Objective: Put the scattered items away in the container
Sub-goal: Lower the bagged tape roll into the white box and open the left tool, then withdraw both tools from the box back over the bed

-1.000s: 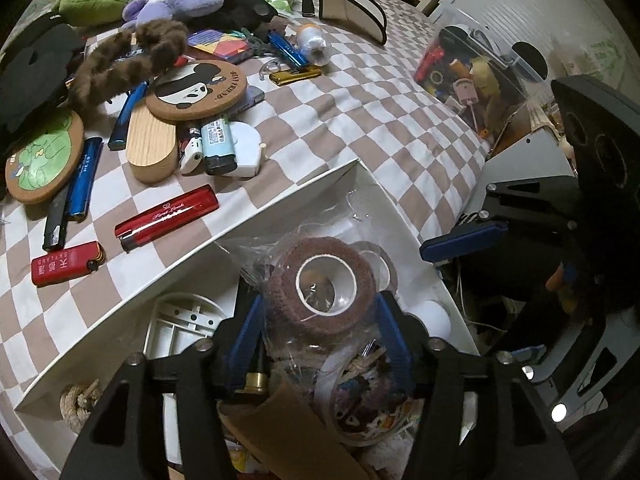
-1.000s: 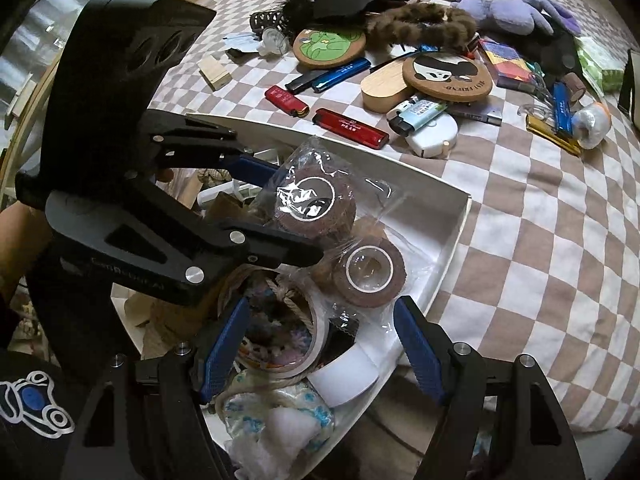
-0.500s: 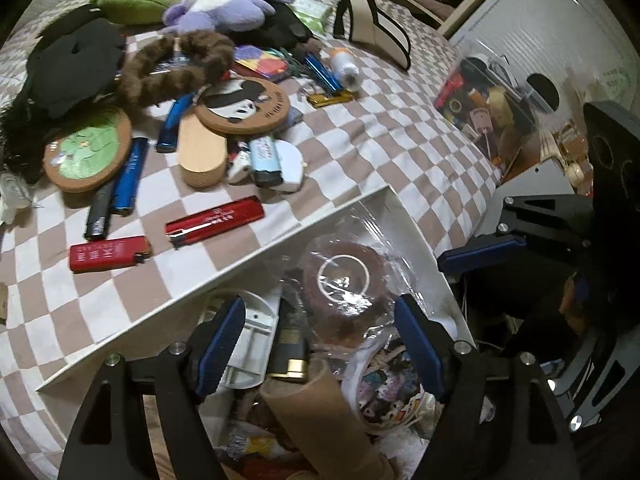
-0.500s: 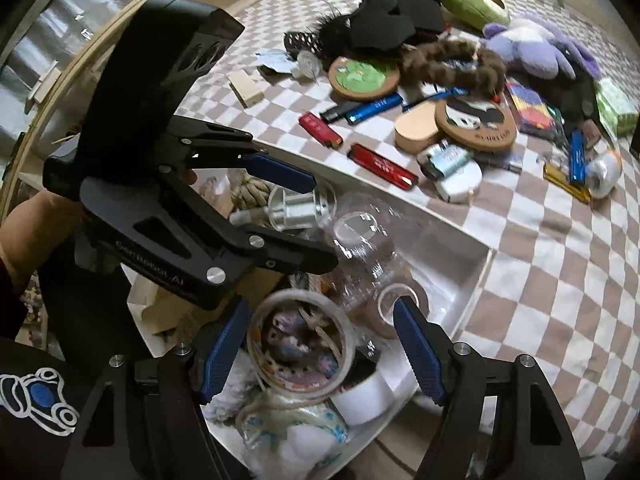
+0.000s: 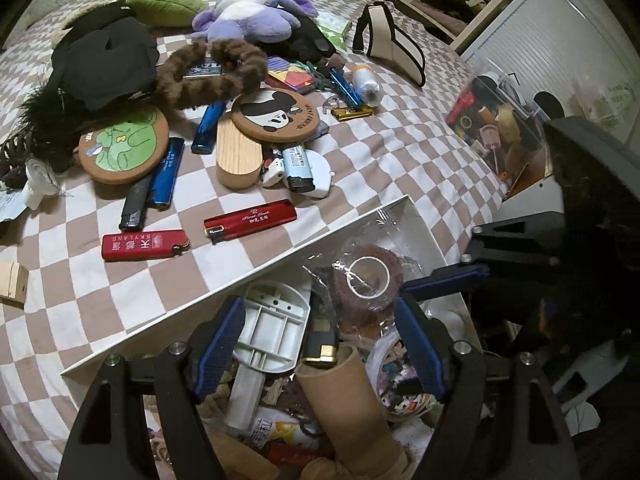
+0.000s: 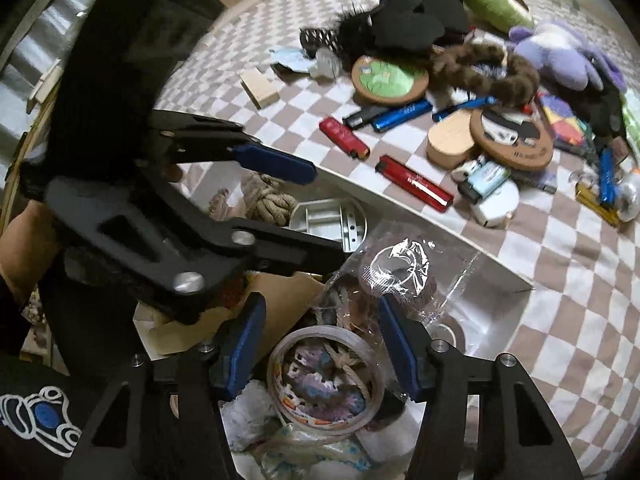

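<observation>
Roughly half the tidying looks done, judging by how things lie. The white box point(image 5: 352, 228) at the edge of the checked bed point(image 5: 380, 152) already holds a wrapped roll of brown bandage point(image 5: 366, 280), a white plastic bracket point(image 5: 272, 328), a cardboard tube point(image 5: 344, 396), a knot of rope point(image 6: 268, 200) and a ring of clear tape point(image 6: 324, 384), all piled loosely together.

Plenty is left on the bed: 2 red lighters point(image 5: 250, 220), several blue and black ones, a wooden case point(image 5: 236, 156), 2 round cork coasters point(image 5: 276, 114), a brown braided hairpiece point(image 5: 208, 76), black cloth, a purple plush toy point(image 5: 248, 16) and a green one. A separate clear bin point(image 5: 496, 120) full of small items sits beyond the far edge of the bed.

Both pairs of tongs hang over the box with nothing between their pads. The left tongs point(image 5: 320, 348) stand wide apart above the bracket. The right tongs point(image 6: 320, 348) stand apart too, though they have just been closing, over the tape ring.
</observation>
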`<state>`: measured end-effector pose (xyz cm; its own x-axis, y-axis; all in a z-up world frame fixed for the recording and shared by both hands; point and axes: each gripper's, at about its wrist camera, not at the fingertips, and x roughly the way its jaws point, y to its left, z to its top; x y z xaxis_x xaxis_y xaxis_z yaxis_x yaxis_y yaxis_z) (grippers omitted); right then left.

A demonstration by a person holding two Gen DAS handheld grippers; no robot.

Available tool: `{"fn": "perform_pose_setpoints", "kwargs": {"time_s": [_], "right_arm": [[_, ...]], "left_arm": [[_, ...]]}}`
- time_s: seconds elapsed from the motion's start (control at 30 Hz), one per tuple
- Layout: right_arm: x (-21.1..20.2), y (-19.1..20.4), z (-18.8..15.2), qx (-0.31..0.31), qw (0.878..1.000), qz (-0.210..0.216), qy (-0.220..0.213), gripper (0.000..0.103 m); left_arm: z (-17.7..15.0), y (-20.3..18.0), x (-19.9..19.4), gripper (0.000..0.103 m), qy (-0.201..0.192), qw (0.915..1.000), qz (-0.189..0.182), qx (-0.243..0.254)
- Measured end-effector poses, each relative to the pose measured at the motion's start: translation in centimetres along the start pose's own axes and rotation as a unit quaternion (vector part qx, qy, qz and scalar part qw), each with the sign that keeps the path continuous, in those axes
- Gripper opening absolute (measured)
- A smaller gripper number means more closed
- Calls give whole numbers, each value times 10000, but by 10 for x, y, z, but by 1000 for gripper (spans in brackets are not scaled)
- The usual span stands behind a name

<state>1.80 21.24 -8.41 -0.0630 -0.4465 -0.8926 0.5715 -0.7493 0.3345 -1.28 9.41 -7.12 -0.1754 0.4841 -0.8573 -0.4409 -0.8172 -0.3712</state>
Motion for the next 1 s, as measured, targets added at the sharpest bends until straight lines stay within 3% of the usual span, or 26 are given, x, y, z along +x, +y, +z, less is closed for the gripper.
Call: {"fn": "perform_pose_setpoints", "kwargs": {"time_s": [0.37, 0.53, 0.67, 0.77, 1.0], "right_arm": [[0, -9, 2, 278, 9993, 198, 142, 59], [-19, -9, 4, 197, 9997, 127, -88, 59], [-32, -11, 6, 100, 9993, -84, -352, 80], [-38, -17, 9, 85, 9988, -191, -445, 80], [-49, -40, 20, 526, 9943, -252, -888, 82]], "left_arm": [[-8, 6, -5, 77, 24, 10000, 65, -33], [-13, 11, -8, 77, 31, 9998, 181, -100], [-12, 14, -12, 79, -53, 9994, 311, -115], [-10, 16, -17, 87, -165, 9989, 411, -158], [-3, 22, -28, 88, -467, 9964, 665, -229]]}}
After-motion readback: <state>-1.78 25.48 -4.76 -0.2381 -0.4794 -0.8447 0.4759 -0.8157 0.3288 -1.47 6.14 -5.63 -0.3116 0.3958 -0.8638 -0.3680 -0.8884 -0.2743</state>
